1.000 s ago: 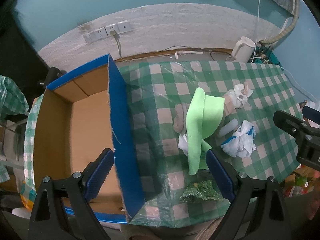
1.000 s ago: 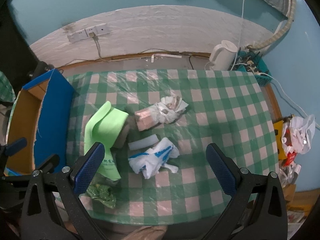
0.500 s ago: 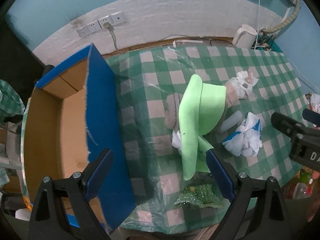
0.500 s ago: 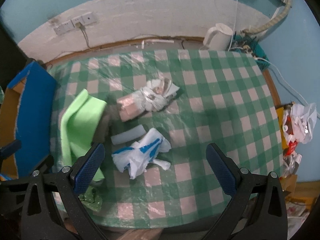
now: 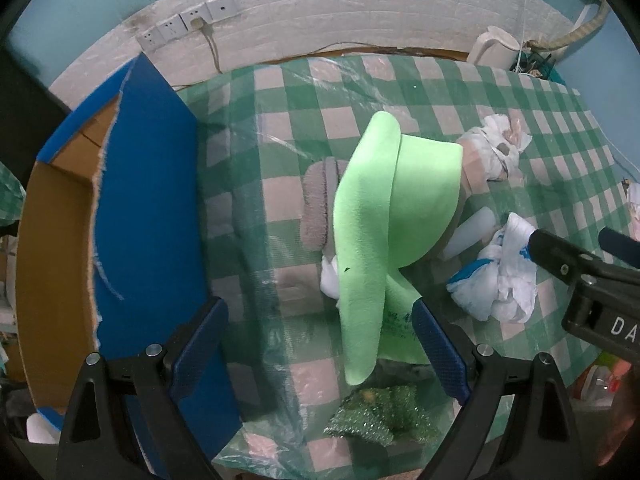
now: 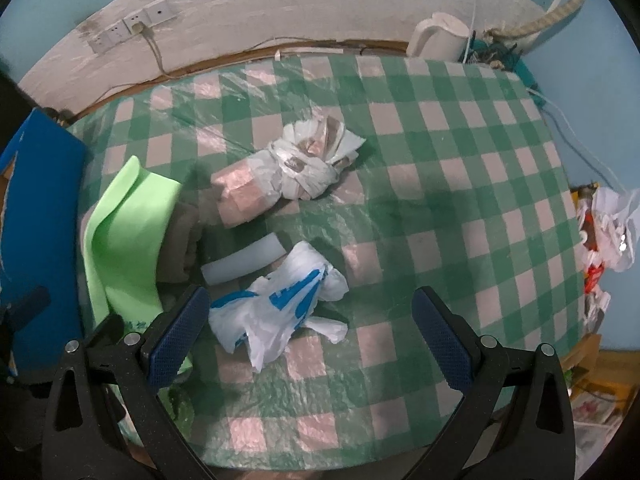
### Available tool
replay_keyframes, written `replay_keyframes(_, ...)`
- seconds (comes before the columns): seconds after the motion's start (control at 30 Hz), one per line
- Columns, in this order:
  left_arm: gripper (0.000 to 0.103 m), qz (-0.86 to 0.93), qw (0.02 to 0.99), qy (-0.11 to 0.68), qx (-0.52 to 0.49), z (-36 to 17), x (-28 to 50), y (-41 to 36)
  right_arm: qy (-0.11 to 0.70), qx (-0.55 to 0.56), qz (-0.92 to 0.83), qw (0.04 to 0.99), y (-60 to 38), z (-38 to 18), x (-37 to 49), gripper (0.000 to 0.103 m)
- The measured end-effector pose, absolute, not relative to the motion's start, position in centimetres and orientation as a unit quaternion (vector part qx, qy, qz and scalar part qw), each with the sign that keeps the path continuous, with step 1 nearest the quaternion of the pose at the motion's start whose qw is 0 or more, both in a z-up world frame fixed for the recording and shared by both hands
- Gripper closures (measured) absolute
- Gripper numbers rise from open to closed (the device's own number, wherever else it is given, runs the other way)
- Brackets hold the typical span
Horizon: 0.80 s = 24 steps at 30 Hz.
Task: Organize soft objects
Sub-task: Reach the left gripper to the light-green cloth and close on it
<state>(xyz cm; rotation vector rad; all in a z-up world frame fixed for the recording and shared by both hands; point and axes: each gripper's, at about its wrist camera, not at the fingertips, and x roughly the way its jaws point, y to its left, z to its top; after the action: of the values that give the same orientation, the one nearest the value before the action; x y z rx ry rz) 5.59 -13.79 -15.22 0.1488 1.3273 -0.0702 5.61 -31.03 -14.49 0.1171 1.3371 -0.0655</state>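
A folded light-green foam sheet (image 5: pixel 372 216) (image 6: pixel 124 232) stands curled on the checked table, with a grey cloth (image 5: pixel 318 208) (image 6: pixel 182 240) tucked beside it. A white-and-blue plastic bag (image 6: pixel 280 304) (image 5: pixel 500 280), a pale foam strip (image 6: pixel 244 260) and a wrapped pink bundle (image 6: pixel 280 176) lie near the middle. A green glittery scrap (image 5: pixel 380 416) sits at the front edge. My left gripper (image 5: pixel 320 344) hangs open above the table, just left of the green sheet. My right gripper (image 6: pixel 310 344) is open over the plastic bag, holding nothing.
An open cardboard box with blue outer walls (image 5: pixel 148 208) (image 6: pixel 36 200) stands at the table's left end. A white kettle (image 6: pixel 440 40) and cables sit by the back wall. Bags and clutter (image 6: pixel 608 224) lie off the right edge.
Both grippers have moved rightward and forward over the table. The box has slid left in the left view; the plastic bag now sits between the right gripper's fingers in its view.
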Motion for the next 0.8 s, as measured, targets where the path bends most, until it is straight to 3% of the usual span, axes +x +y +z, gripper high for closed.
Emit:
replay_keyframes(0.43,0.009,-0.032,0.776,0.628,0.051,-17.5,7.2,-14.5,0.652,0.071,-0.033,0.754,-31.4,-17.9,6.4,0.002)
replay_keyframes(0.53,0.033,-0.040,0.778,0.625,0.047,-17.7,7.4,-14.4,0.655,0.077,-0.033,0.751,-31.6,-18.3,6.7,0.002)
replay_keyframes(0.6,0.054,-0.044,0.773,0.631,0.036,-18.0,7.5,-14.2,0.657,0.078,-0.033,0.749,-31.6,-18.4,6.8,0.002)
replay_keyframes(0.7,0.071,-0.052,0.772,0.633,0.011,-17.8,7.4,-13.3,0.659,0.076,-0.034,0.747,-31.8,-18.7,6.9,0.002)
replay_keyframes(0.8,0.081,-0.062,0.776,0.627,0.012,-17.1,7.3,-13.1,0.661,0.073,-0.033,0.746,-31.5,-19.0,7.0,0.002)
